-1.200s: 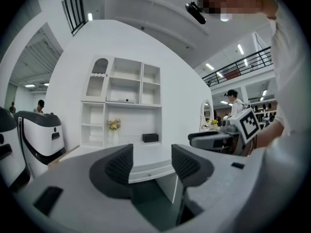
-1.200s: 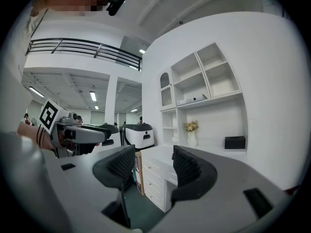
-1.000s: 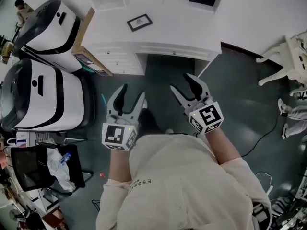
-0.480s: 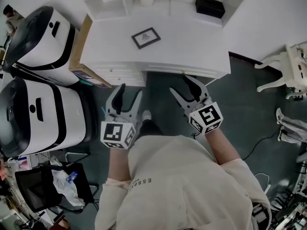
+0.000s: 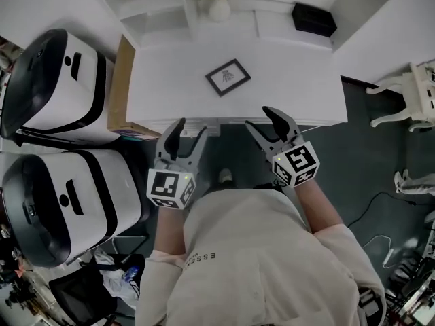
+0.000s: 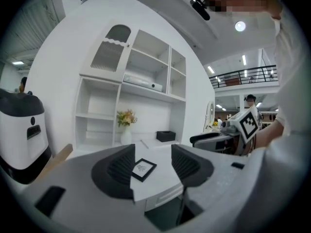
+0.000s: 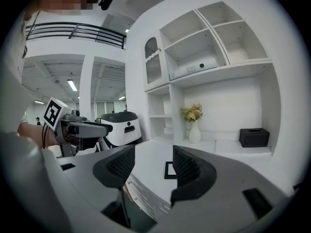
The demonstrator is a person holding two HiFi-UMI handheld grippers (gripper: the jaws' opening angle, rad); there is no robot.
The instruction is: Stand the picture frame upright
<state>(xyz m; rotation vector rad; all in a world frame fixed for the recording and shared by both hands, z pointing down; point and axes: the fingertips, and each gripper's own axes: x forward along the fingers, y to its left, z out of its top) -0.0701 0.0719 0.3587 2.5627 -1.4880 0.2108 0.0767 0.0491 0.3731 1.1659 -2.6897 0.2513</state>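
Observation:
A small black picture frame (image 5: 228, 77) lies flat on the white desk (image 5: 299, 87), face up and turned at an angle. The frame (image 6: 143, 169) shows between the jaws in the left gripper view, and its edge (image 7: 169, 170) shows in the right gripper view. My left gripper (image 5: 188, 130) hangs open just short of the desk's front edge, below and left of the frame. My right gripper (image 5: 266, 119) is open too, at the desk's front edge, below and right of the frame. Neither holds anything.
A white vase of flowers (image 5: 218, 3) and a black box (image 5: 314, 19) stand at the back of the desk under shelves. Two large white-and-black machines (image 5: 54, 90) stand at the left. A wooden board (image 5: 121, 87) leans at the desk's left side. A white chair (image 5: 414, 94) stands right.
The desk and frame have drawn nearer and lower in the head view as the person stepped forward. Both grippers now reach the desk's front edge, still open.

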